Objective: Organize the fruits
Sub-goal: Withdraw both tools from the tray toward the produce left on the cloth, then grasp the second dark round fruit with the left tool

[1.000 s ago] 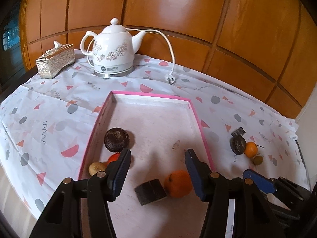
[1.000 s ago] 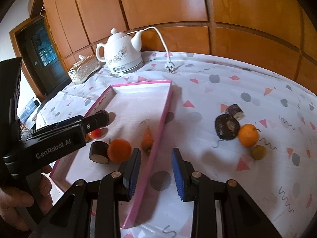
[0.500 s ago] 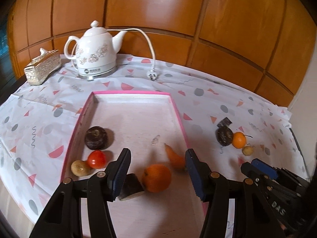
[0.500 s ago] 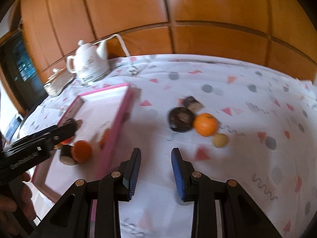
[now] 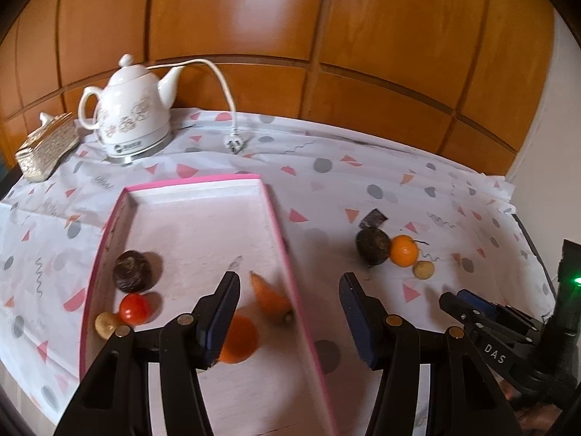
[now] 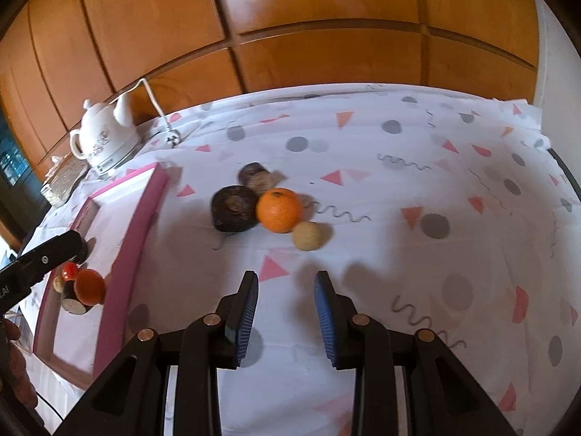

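A white ceramic electric kettle (image 5: 132,114) with a floral pattern stands upright on its metal base (image 5: 136,152) at the far left of the tabletop, spout pointing right. Its white power cord (image 5: 218,80) arcs up from behind the kettle and comes down to an unplugged plug (image 5: 233,143) lying on the cloth to the right of the base. Left of the kettle, near the tabletop's edge, sits an ornate silver-gold tissue box (image 5: 47,147). A white tablecloth (image 5: 363,178) printed with pink triangles, grey dots and squiggles covers the tabletop. Behind it rises glossy wooden wall panelling (image 5: 326,29) divided by grooves into rectangular panels. At the right edge a strip of pale wall (image 5: 559,83) shows.
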A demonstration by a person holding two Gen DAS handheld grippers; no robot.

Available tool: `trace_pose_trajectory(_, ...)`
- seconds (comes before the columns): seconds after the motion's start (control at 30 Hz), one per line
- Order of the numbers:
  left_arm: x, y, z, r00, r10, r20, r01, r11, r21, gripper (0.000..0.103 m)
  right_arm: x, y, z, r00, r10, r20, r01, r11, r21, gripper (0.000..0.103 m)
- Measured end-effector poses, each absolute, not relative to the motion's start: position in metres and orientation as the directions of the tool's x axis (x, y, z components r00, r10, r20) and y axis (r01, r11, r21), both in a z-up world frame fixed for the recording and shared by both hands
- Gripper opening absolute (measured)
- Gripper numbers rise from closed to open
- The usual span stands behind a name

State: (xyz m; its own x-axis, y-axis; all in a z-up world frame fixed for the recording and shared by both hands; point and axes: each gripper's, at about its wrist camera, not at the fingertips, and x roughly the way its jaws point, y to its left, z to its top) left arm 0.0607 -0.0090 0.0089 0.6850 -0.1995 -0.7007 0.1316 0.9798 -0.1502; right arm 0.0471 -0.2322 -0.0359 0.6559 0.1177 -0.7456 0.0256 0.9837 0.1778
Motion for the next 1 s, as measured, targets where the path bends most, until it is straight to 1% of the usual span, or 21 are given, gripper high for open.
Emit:
trace_pose_trajectory(0.27,0.079,-0.027,0.005,0.637,-0.246,-0.731,0.166,0.969,-0.182,0.057,0.045,-0.252,-0.037,0.667,0.095,-0.739,0.073,0.979,0.191,0.033)
trace_pose_trajectory(0.33,0.083,-0.035,0.004,0.630,-0.253,-0.734,0.188,0.967,-0.172,0.057,0.045,-0.255,-0.038,0.668,0.089,-0.739,0.082,0.978,0.193,0.033)
trace_pose_trajectory(0.37,0.086,-0.041,0.002,0.627,-0.258,-0.735,0.203,0.965,-0.166,0.056,0.045,-0.258,-0.038,0.671,0.087,-0.736,0.086,0.977,0.194,0.033)
trace_pose_trajectory(0.43,0.093,-0.050,-0.001,0.606,-0.273,-0.747,0.220,0.960,-0.173,0.049,0.045,-0.259,-0.038,0.672,0.085,-0.736,0.088,0.977,0.193,0.033)
trace_pose_trajectory(0.57,0.108,-0.064,-0.010,0.574,-0.291,-0.766,0.234,0.954,-0.188,0.045,0.046,-0.262,-0.040,0.668,0.086,-0.739,0.092,0.976,0.197,0.033)
trace_pose_trajectory(0.8,0.132,-0.084,-0.023,0.530,-0.337,-0.778,0.245,0.939,-0.240,0.044,0.047,-0.262,-0.039,0.671,0.079,-0.737,0.089,0.979,0.186,0.033)
trace_pose_trajectory(1.0,0.158,-0.094,-0.036,0.505,-0.360,-0.784,0.211,0.933,-0.292,0.044,0.048,-0.263,-0.039,0.670,0.079,-0.738,0.087,0.979,0.183,0.033)
